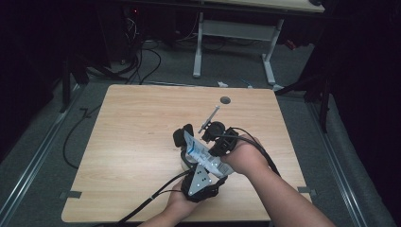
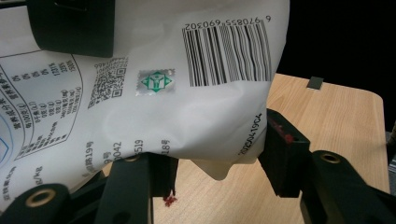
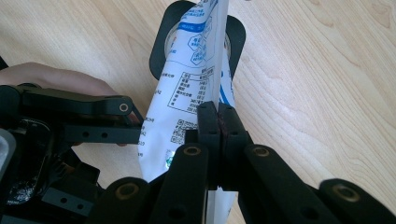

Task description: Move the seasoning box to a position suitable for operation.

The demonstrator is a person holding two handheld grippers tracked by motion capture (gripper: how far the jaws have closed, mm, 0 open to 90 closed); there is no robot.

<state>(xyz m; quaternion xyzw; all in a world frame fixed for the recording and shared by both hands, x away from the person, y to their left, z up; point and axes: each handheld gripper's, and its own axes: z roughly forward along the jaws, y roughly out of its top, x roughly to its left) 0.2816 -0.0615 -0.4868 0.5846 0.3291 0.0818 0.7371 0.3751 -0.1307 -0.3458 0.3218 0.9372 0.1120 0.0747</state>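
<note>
A white bag with blue print and a barcode hangs over the middle of the wooden table, held between both grippers. My left gripper reaches up from below. In the left gripper view its jaws stand apart with the bag's lower corner pressed between the pads. My right gripper comes in from the right. The right gripper view shows its jaws pinched together on the bag's thin edge. A black rounded object sits behind the bag's far end; I cannot tell what it is.
A thin metal rod lies on the table just beyond the right hand. A small grey disc sits near the table's far edge. Cables trail from the grippers toward the front. Beyond the table stands a white desk frame.
</note>
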